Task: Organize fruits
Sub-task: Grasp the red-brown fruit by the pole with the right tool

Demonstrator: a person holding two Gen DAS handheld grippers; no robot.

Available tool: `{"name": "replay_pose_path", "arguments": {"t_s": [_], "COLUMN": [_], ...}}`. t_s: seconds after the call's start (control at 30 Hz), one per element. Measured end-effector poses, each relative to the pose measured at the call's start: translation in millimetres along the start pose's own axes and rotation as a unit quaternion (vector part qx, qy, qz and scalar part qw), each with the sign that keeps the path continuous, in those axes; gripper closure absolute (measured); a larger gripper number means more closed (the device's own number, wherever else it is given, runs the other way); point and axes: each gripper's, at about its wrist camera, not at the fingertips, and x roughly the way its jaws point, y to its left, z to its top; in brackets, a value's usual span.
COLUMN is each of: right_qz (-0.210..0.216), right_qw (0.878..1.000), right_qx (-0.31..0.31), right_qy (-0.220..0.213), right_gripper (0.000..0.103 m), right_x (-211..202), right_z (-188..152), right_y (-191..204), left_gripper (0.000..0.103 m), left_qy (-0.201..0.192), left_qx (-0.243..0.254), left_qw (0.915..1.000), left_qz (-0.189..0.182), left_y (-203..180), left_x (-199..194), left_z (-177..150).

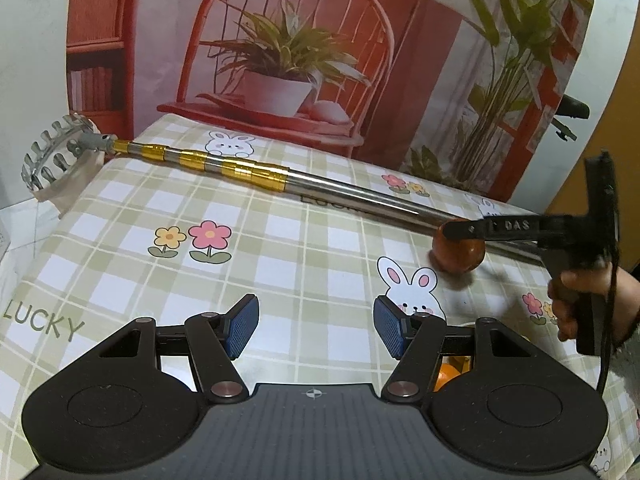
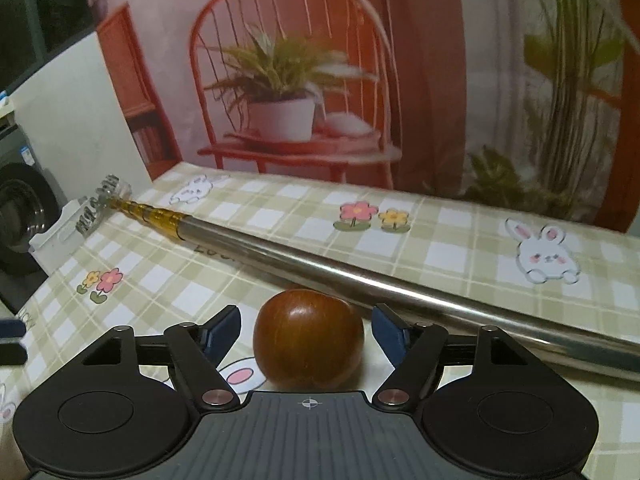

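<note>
A reddish-brown apple [image 2: 309, 340] sits on the checked tablecloth between the open jaws of my right gripper [image 2: 306, 334]; the blue pads [image 2: 387, 335] stand apart from it on both sides. In the left wrist view the same apple [image 1: 458, 255] lies at the right, under the right gripper's finger [image 1: 492, 227]. My left gripper [image 1: 316, 330] is open and empty, low over the cloth. A bit of an orange fruit [image 1: 450, 376] shows under the left gripper's right arm.
A long telescopic metal pole [image 2: 360, 276] with gold bands and a toothed picker head [image 1: 52, 156] lies diagonally across the table [image 1: 280, 248], just behind the apple. A printed backdrop [image 1: 280, 40] stands at the far edge. A person's hand [image 1: 580, 304] holds the right gripper.
</note>
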Motion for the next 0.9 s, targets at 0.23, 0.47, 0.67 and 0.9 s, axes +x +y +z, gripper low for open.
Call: {"name": "replay_pose_path", "arguments": {"t_s": [0.23, 0.47, 0.67, 0.9], "right_qz": [0.024, 0.014, 0.006, 0.039], "right_qw": [0.997, 0.997, 0.998, 0.999], "right_qx": [0.062, 0.044, 0.030, -0.012], "right_qy": [0.045, 0.058, 0.048, 0.021], "right_gripper": [0.040, 0.040, 0.041, 0.041], "right_x": [18.5, 0.8, -27.3, -79.1], "right_z": [3.3, -4.4, -18.3, -28.4], "right_y": [-13.6, -6.1, 5.3, 41.2], "left_gripper": [0.037, 0.037, 0.037, 0.037], "left_qy": [0.005, 0.007, 0.003, -0.007], "left_qx": [-0.001, 0.005, 0.019, 0.014], "left_qw": [1.0000, 0.9998, 0.9995, 0.9994], "left_qz": [-0.006, -0.019, -0.026, -0.030], "left_y": [0.3, -5.9, -14.7, -14.5], "left_x": [-0.8, -10.0, -23.9, -43.2], "left_z": [-1.1, -4.6, -8.3, -14.0]}}
